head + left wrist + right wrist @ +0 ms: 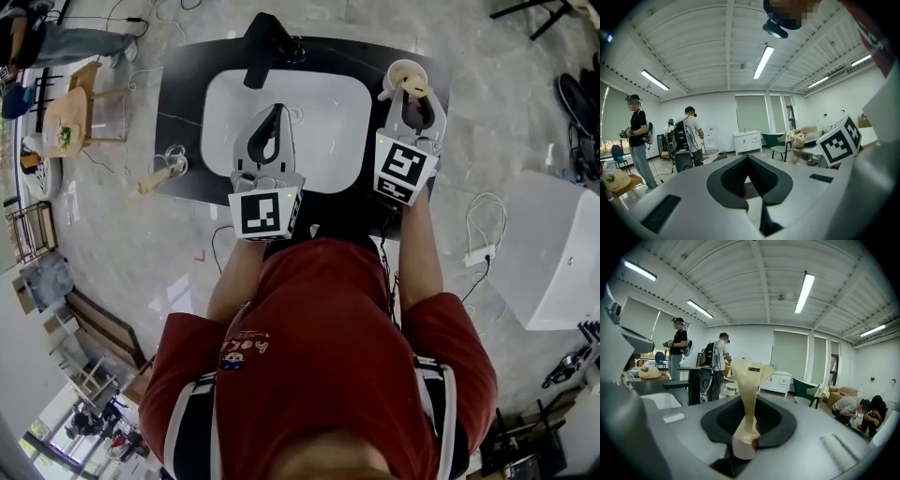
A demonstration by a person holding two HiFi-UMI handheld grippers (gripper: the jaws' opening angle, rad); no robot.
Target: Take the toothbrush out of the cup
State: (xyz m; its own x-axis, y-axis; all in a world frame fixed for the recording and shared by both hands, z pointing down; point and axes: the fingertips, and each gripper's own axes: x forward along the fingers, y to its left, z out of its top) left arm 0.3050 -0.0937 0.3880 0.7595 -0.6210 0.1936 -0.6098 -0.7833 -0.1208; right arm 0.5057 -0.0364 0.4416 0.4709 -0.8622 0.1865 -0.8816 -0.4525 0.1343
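A white cup (401,71) stands on the black counter at the back right, next to the basin. My right gripper (419,94) reaches right up to it. In the right gripper view this gripper (746,434) is shut on a beige toothbrush (751,390), whose pink end is pinched between the jaws while its broad head sticks up in front. The cup is hidden in that view. A beige bit of the toothbrush (416,88) shows at the cup's near rim. My left gripper (274,112) hovers over the basin, shut, with nothing in it (749,161).
A white sink basin (323,98) is set in the black counter (183,103), with a dark faucet (269,42) at its back. A white cabinet (553,253) stands at the right and a power strip (478,255) lies on the floor. Several people stand in the room behind.
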